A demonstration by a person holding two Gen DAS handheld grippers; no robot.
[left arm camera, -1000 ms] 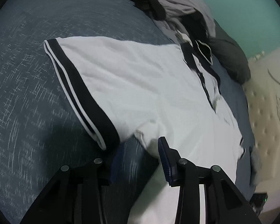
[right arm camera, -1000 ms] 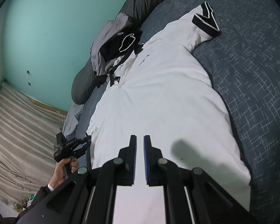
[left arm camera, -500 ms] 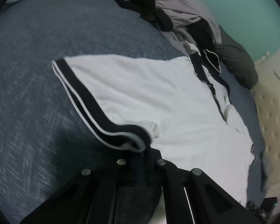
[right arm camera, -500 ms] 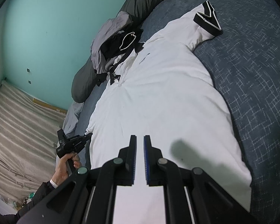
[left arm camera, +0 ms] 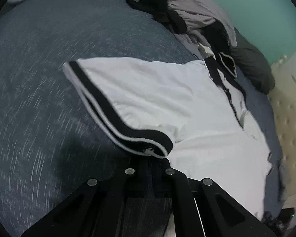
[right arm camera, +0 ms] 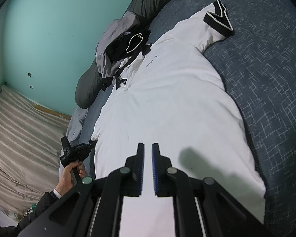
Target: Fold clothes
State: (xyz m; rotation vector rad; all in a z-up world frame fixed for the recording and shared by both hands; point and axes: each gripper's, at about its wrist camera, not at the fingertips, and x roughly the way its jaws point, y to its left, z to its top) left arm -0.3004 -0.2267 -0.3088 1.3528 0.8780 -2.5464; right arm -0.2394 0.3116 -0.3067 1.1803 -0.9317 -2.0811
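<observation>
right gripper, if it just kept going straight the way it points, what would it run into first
Most likely the white polo shirt. The right gripper is shut with nothing between its pads and angles down over the shirt's body, spread on the blue bedspread. Nothing else shows in that line, though depth is hard to judge.

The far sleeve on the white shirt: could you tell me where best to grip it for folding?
Grip the far sleeve at its black cuff, coming from the bare bedspread side: the cuff is a thick banded edge lying open at the shirt's outer tip.
</observation>
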